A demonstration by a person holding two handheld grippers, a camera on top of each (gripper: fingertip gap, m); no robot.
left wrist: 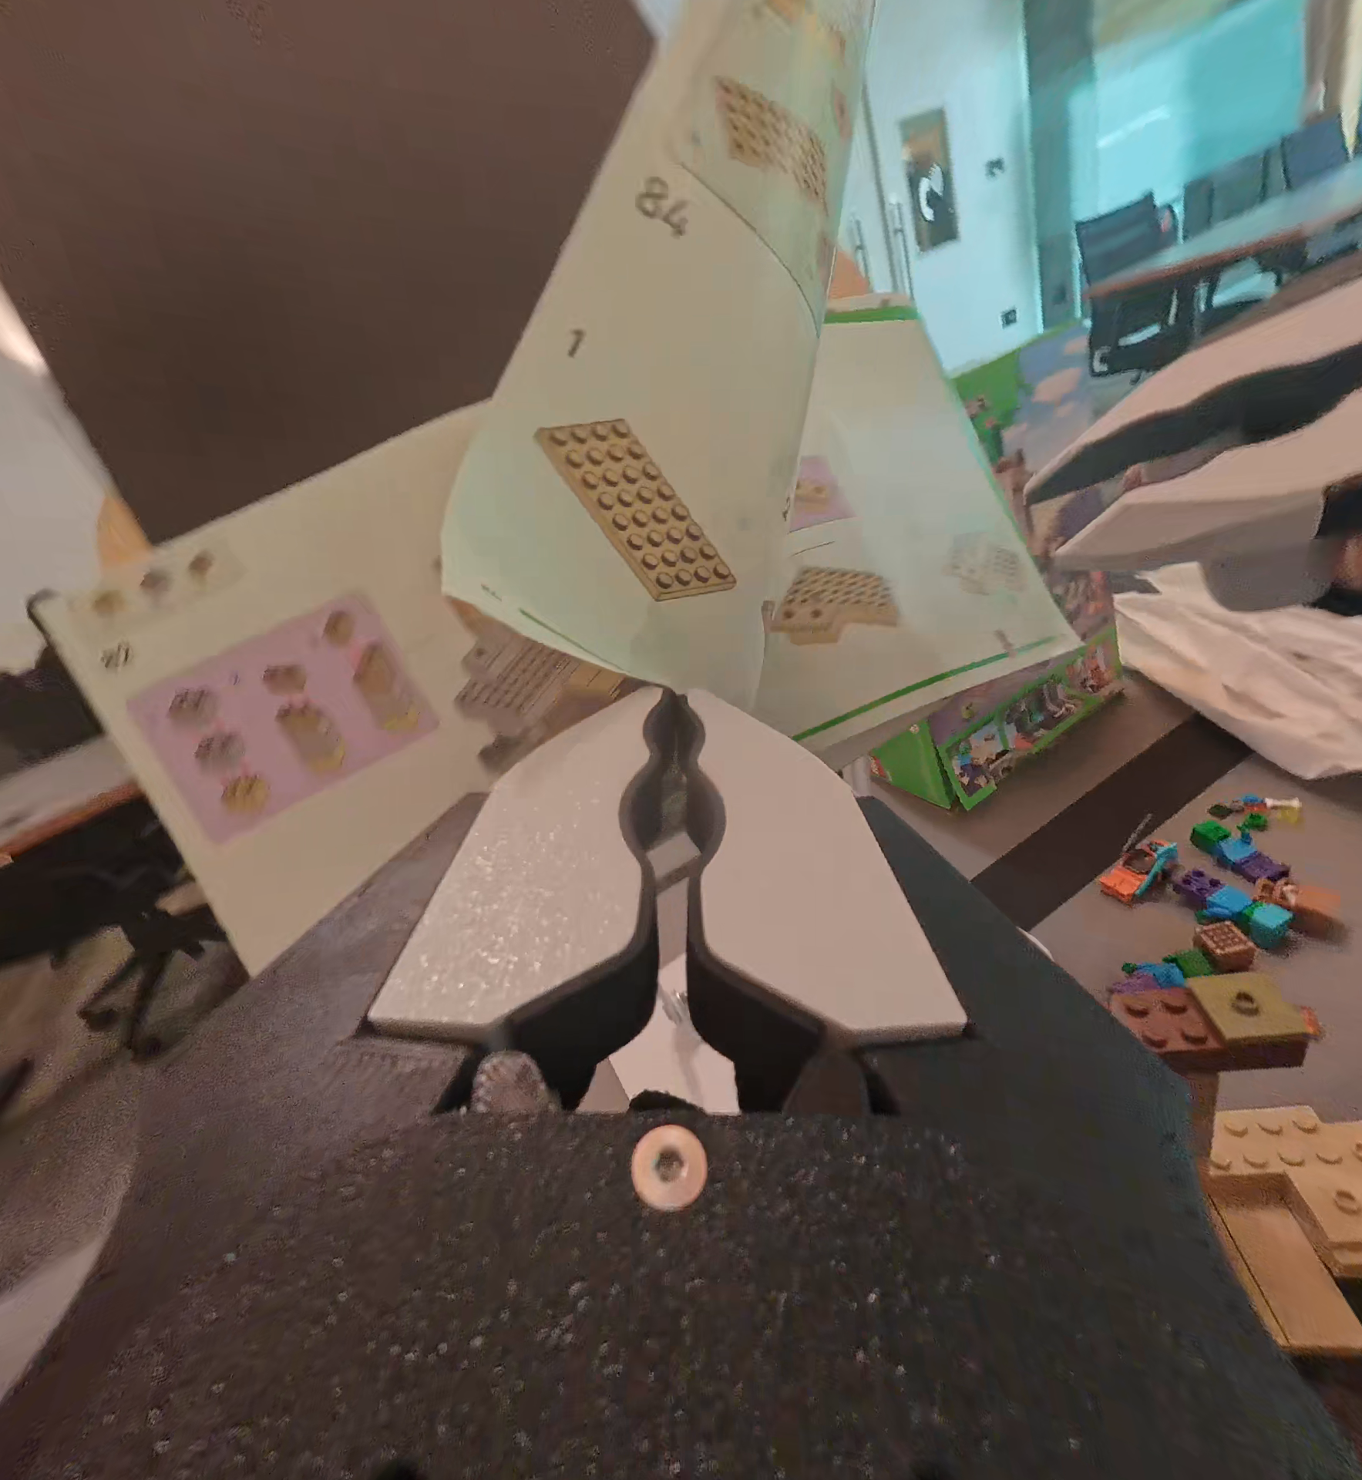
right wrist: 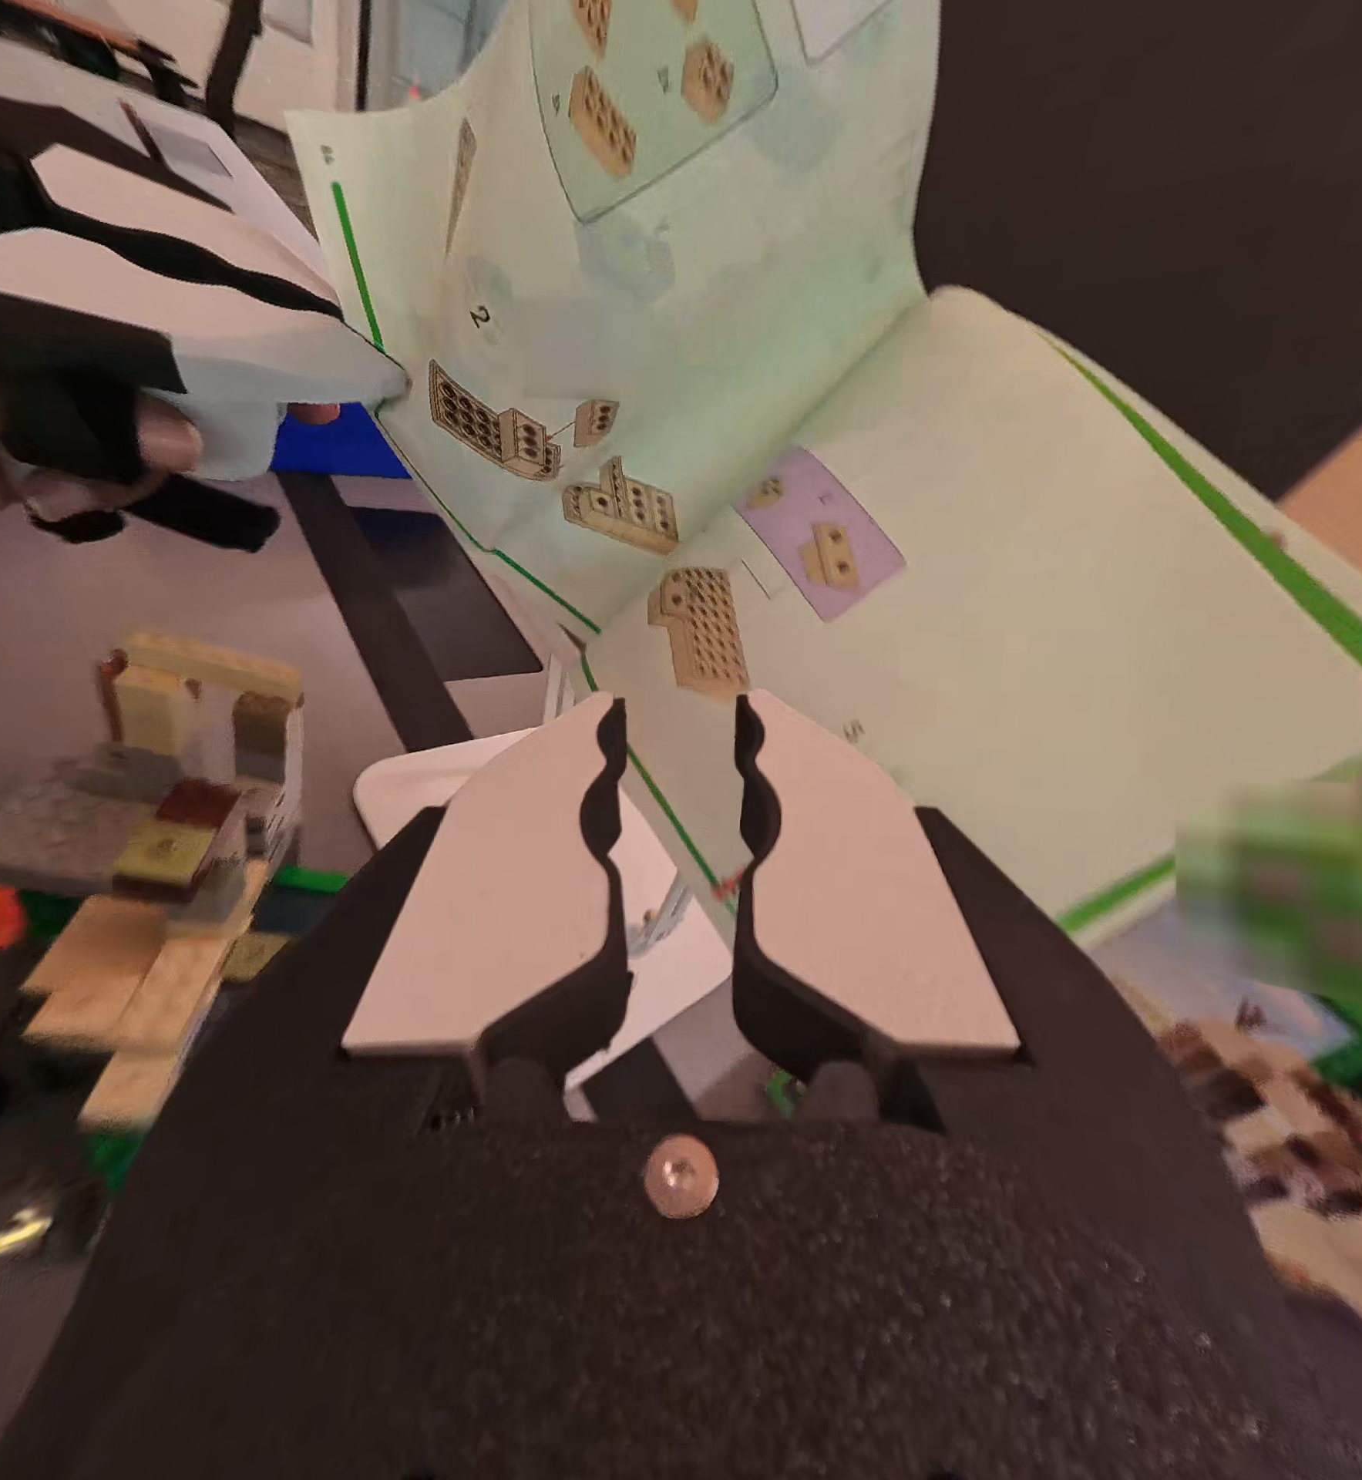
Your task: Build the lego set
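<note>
Left tongs (left wrist: 673, 705): closed, with the tips pinching the lower corner of one pale green page (left wrist: 621, 496) of the instruction booklet, so the page curls up and stands in the air.
Lifted page: it shows a drawing of a flat tan studded plate; it is slightly blurred.
Booklet (left wrist: 277, 673): open behind the left tongs, tilted up, with a lilac panel of small part drawings on its left page.
Box (left wrist: 1014, 721): a green toy box lies on the grey table (left wrist: 1062, 841) just right of the booklet.
Loose pieces (left wrist: 1222, 889): a scatter of blue, green, purple, orange and brown bricks sits on the table, right of the left tongs.
Tan plates (left wrist: 1294, 1225): several flat tan plates joined together, at the lower right of the left wrist view, near the loose pieces.
White paper (left wrist: 1262, 689): crumpled sheet lying past the loose pieces.
Right tongs (right wrist: 681, 705): open, with a clear gap between the two tips and nothing held; they point at the lower edge of the open booklet, near it, but contact cannot be judged.
Partly built model (right wrist: 173, 793): grey, tan and dark red bricks stacked on the table, left of the right tongs; blurred.
Background: an office with dark chairs (left wrist: 1118, 240) and a long table behind glass.
</note>
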